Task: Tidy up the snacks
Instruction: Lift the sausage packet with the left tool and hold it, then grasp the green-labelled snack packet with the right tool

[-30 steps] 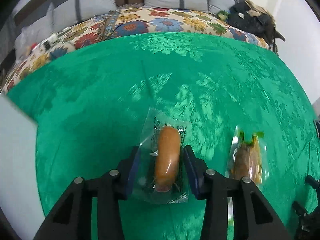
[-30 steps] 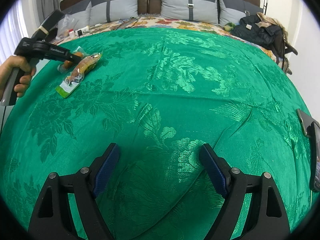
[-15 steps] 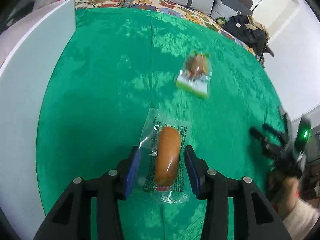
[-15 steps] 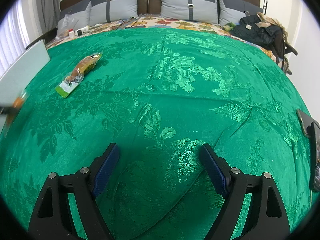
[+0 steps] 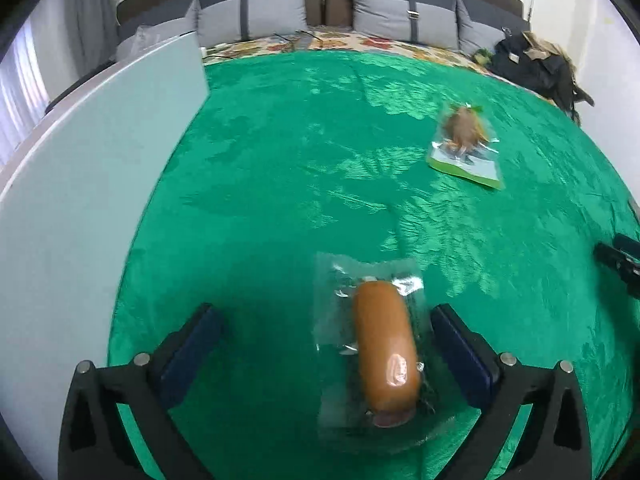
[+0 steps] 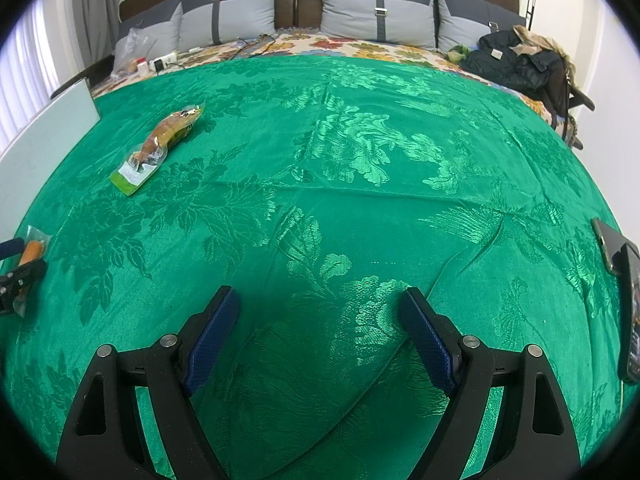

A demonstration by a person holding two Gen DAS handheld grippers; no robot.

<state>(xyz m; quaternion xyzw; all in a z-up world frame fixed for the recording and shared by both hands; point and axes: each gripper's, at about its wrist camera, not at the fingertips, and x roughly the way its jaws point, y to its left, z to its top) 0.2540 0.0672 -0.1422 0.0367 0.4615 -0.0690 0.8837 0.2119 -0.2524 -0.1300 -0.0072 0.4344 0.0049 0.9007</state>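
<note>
Left wrist view had your left gripper (image 5: 326, 338) over the green bedspread (image 5: 304, 152), its jaws opening, with a sausage in a clear wrapper (image 5: 384, 354) between them. The sausage sat close to the right-hand blue pad (image 5: 460, 354), though blur hid whether the wrapper's edge touched it; the left-hand pad stood well clear, so nothing was clamped. Whether the wrapper had settled flat on the cloth could not be told from that angle.

Farther up the spread and to the right lay the second snack pack (image 5: 466, 144) — a brownish bar in clear film with a green-and-white end — flat on the cloth and well apart from the sausage. A pale grey panel (image 5: 80, 184) ran along the left edge of the bed.

Right wrist view showed your right gripper (image 6: 320, 334) with its fingers spread wide and only bare cloth between them — you held nothing there. From that side the snack pack (image 6: 158, 148) lay at upper left, and the sausage (image 6: 31, 252) showed at the far left edge beside the tip of the left gripper (image 6: 16, 264). A dark phone (image 6: 624, 292) sat at the right edge, and grey pillows (image 6: 372, 4) lined the headboard with a dark jacket (image 6: 516, 62) heaped near the far right corner.
</note>
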